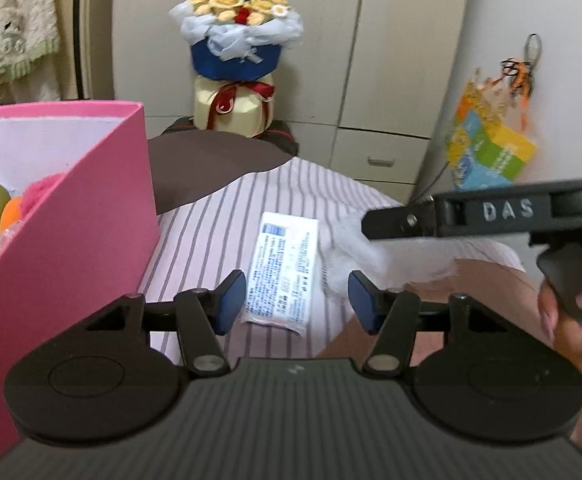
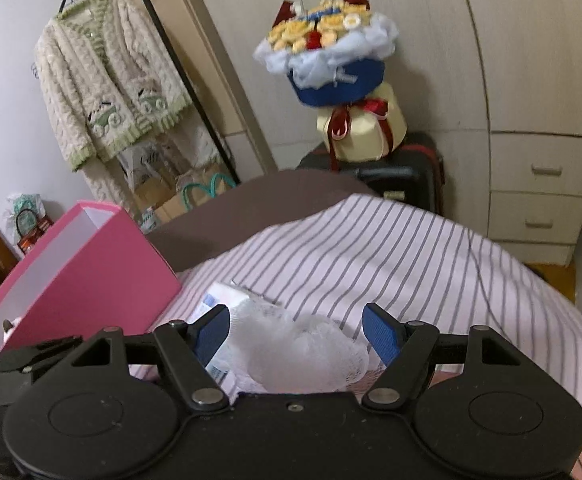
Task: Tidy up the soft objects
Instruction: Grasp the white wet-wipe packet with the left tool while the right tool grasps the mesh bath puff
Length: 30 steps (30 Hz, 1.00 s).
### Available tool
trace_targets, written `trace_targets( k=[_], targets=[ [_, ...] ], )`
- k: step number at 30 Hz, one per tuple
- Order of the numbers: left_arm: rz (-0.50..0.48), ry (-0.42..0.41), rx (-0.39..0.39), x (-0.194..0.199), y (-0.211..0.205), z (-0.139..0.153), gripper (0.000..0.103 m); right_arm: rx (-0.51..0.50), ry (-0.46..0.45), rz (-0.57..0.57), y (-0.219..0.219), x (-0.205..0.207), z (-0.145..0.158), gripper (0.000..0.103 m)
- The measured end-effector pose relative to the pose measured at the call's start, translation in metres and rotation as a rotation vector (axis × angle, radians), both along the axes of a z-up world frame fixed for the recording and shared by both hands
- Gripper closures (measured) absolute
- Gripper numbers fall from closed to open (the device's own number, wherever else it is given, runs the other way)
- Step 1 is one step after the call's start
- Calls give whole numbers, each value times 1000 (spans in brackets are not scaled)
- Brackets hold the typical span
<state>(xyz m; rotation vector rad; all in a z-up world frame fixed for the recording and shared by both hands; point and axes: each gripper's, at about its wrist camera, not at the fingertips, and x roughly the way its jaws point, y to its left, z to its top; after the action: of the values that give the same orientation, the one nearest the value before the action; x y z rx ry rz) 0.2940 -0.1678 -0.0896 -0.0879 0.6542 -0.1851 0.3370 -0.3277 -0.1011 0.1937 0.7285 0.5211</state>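
Nearest the left wrist camera, the left claw stands partly open over the striped bed sheet, with one white tissue pack lying flat between its blue pads, which do not press on it. Just right of that pack lies one white mesh puff, and the left view alone shows the right claw's black finger reaching across above it, along with the person's hand on the grip at the right edge. From the right wrist camera, the right claw is wide open, the mesh puff sitting between its pads; whether either pad touches it cannot be told. The tissue pack peeks out beyond the left pad. One pink box stands at the left on the bed; only the left view looks into it, showing a pink knitted item and something orange and green. Farther back, one bouquet stands on a dark suitcase before the wardrobe. Only the right view shows fully the one cream cardigan hanging on the left, and two drawers; only the left shows a colourful bag hanging at the right.
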Motion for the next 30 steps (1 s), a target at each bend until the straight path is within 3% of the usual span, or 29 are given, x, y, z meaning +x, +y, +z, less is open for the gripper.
trace_targets(
  k=[7,9,15,20,25,30],
  targets=[
    [48,23,9,12,-1,-7,50,3,39,52,0,3,-18,26],
    [48,29,13,13,-2,-9,51,2,38,59,-1,0,-20,36],
    [52,28,37,14,-6,-12,51,27,36,68,-9,-11,-24,52],
    [62,38,55,21,-8,-14,50,19,2,46,-16,-24,-21,59],
    [25,21,165,20,-19,-18,50,-86,-57,93,-3,-41,-25,53],
    [42,19,142,23,-18,-19,50,-194,-98,100,9,-54,-29,55]
  ],
)
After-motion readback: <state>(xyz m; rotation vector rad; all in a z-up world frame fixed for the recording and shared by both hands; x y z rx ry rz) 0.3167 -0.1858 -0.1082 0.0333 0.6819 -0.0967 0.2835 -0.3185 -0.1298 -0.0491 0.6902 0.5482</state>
